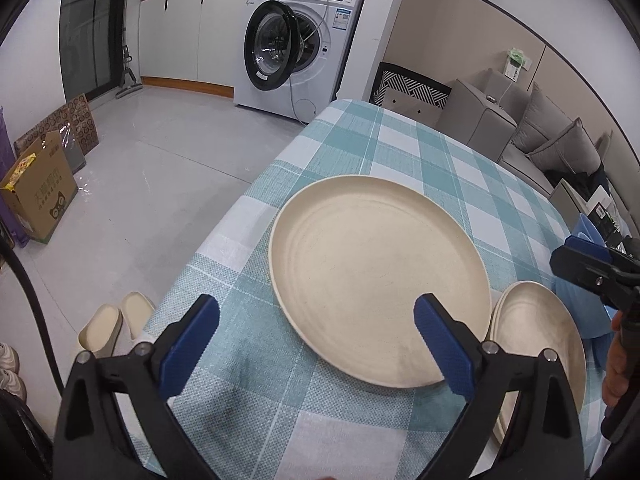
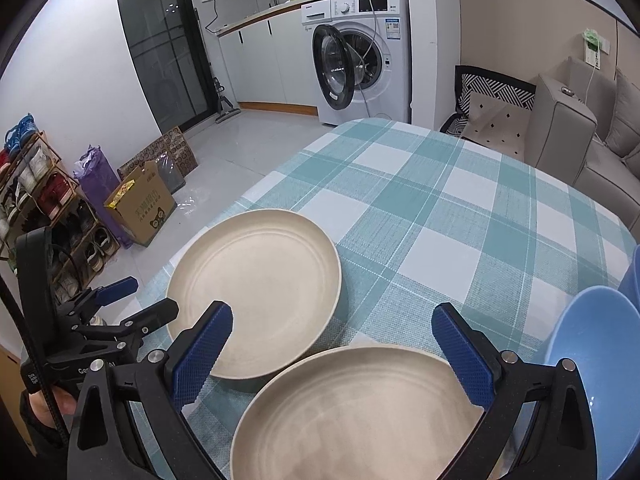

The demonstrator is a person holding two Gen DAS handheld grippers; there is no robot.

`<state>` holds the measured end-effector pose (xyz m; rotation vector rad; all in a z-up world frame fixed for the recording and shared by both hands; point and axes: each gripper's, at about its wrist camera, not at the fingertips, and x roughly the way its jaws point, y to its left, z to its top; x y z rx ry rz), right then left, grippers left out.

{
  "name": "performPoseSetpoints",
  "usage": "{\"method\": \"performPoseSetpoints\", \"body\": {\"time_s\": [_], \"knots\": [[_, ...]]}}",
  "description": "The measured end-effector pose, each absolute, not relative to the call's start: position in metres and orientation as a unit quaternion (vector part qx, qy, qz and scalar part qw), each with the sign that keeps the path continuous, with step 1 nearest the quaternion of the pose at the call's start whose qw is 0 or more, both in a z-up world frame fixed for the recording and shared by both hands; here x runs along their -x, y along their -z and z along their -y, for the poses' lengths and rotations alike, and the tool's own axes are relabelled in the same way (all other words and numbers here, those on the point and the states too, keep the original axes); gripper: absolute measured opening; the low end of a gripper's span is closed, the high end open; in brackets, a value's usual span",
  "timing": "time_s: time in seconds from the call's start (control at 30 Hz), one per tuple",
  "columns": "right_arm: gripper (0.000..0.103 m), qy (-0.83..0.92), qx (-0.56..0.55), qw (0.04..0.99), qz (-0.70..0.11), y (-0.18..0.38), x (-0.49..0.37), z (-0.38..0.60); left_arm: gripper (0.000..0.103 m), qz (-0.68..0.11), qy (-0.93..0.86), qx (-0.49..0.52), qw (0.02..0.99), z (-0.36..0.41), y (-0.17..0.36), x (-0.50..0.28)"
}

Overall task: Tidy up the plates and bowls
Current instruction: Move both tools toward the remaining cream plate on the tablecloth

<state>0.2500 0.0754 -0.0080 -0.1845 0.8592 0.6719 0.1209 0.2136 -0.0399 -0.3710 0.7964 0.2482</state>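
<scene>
the left tool stood wide open, its ribbed blue pads on black arms, with nothing pressed between them; bare checked cloth lay in the gap. just ahead of it, reaching its right pad, lay a large cream plate, round, matte, faintly speckled, with shallow concentric ridges and a low raised rim. the pad overlapped the plate's near edge, and whether it touched could not be told.

the right tool was open too, gripping nothing. a second cream plate of the same make lay beneath and between its pads, its near part cut off by the frame. the large plate sat ahead and to the left of this tool, their rims nearly meeting. to the tool's right stood a pale blue bowl, smooth and glossy, partly cut off; another blue edge showed behind it, too clipped to make out.

the worktop wore a woven cloth in teal and white checks. beyond its far edge stood a white front-loading washing machine, door open, its brand and stickers too small to read. on the floor far left stood a cardboard box with a printed cat face and unreadable characters. the left tool's body showed part of a word, "ge".
</scene>
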Motion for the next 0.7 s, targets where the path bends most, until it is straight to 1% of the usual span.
{"method": "performPoseSetpoints", "body": {"time_s": [0.07,0.37,0.47,0.5,0.63,0.67,0.7], "knots": [[0.102,-0.318,0.089,0.85,-0.409,0.012,-0.251,-0.078,0.092,-0.389,-0.119,0.177,0.896,-0.213,0.044,-0.123],[0.098,-0.316,0.104,0.844,-0.42,0.032,-0.26,-0.091,0.09,-0.392,-0.11,0.18,0.895,-0.213,0.052,-0.125],[0.093,-0.314,0.105,0.842,-0.427,0.038,-0.265,-0.093,0.089,-0.392,-0.113,0.19,0.893,-0.216,0.055,-0.125],[0.092,-0.313,0.105,0.841,-0.429,0.039,-0.267,-0.094,0.087,-0.392,-0.113,0.194,0.892,-0.217,0.056,-0.124],[0.09,-0.308,0.103,0.838,-0.439,0.047,-0.273,-0.098,0.086,-0.384,-0.113,0.203,0.893,-0.221,0.057,-0.123],[0.09,-0.307,0.104,0.837,-0.44,0.048,-0.275,-0.099,0.085,-0.385,-0.112,0.202,0.894,-0.221,0.058,-0.123],[0.088,-0.306,0.105,0.836,-0.442,0.05,-0.276,-0.1,0.081,-0.385,-0.11,0.201,0.894,-0.22,0.058,-0.123]]}}
